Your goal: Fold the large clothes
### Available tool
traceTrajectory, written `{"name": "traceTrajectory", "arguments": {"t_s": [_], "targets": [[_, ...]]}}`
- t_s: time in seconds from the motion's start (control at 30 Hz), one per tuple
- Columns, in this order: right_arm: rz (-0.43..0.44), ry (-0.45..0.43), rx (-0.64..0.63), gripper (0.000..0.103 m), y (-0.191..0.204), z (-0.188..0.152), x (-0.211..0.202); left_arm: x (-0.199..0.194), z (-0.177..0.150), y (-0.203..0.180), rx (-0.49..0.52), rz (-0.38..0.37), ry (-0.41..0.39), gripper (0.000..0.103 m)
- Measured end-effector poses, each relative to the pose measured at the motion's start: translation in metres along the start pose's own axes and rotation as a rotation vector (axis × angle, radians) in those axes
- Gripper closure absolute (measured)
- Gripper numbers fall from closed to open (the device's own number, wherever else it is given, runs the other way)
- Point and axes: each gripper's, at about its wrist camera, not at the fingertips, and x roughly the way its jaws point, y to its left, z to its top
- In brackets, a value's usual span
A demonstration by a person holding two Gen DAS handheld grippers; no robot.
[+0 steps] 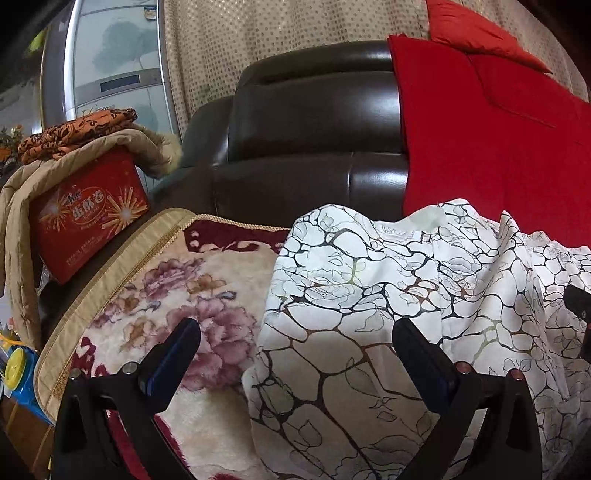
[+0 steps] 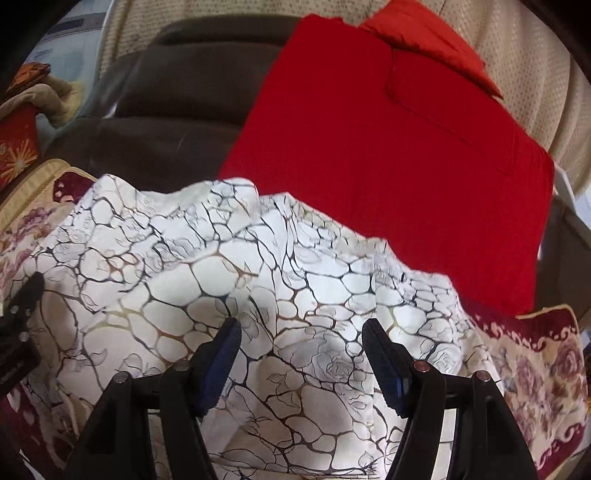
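Observation:
A white garment (image 1: 369,295) with a dark crackle pattern lies rumpled on a floral plush blanket (image 1: 177,295) over a sofa seat. My left gripper (image 1: 295,332) hovers open above the garment's left edge, one finger over the blanket, the other over the cloth. In the right wrist view the same garment (image 2: 258,277) fills the middle. My right gripper (image 2: 301,328) stands open above it with nothing between its fingers. The right gripper's black body (image 1: 580,314) shows at the right edge of the left wrist view, and the left gripper's body (image 2: 18,325) at the left edge of the right wrist view.
A dark leather sofa back (image 1: 314,118) rises behind the garment. A red cloth (image 1: 498,147) hangs over it on the right, also seen as the red cloth (image 2: 388,166). A red box (image 1: 88,214) under folded fabrics stands at the left. A patterned curtain (image 1: 277,29) hangs behind.

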Motion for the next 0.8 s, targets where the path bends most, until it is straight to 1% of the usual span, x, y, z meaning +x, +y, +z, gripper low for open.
{"name": "traceTrajectory", "arguments": {"t_s": [0.27, 0.8], "targets": [[0.022, -0.017, 0.022, 0.031, -0.011, -0.006, -0.012, 0.0, -0.002, -0.008, 0.02, -0.001, -0.001, 0.0], [0.024, -0.054, 0.034, 0.031, -0.014, -0.004, -0.023, -0.001, -0.002, -0.007, 0.019, -0.001, -0.003, 0.0]]}}
